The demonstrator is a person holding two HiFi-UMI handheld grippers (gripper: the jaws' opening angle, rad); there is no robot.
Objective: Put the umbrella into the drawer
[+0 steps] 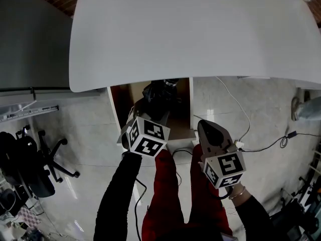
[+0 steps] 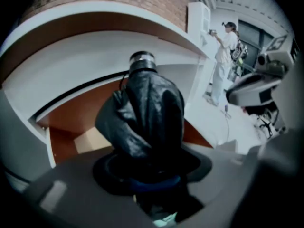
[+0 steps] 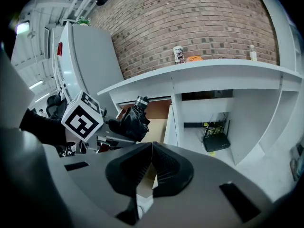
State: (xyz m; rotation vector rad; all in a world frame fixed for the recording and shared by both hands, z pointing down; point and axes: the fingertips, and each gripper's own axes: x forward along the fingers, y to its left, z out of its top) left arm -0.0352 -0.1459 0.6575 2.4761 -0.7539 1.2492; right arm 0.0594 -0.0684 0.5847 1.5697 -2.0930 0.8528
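The left gripper (image 2: 148, 172) has its fingers pinching the folded black umbrella (image 2: 147, 110), which juts ahead of them toward the open drawer (image 2: 71, 125) under the white counter (image 1: 190, 29), seemingly not yet inside it. The right gripper (image 3: 151, 167), nearby, has its fingers pressed together on nothing.

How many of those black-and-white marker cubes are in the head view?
2. The left cube sits on the left gripper, which grips the umbrella at the open drawer; the right cube is on the shut, empty right gripper, lower right. None seems hidden.
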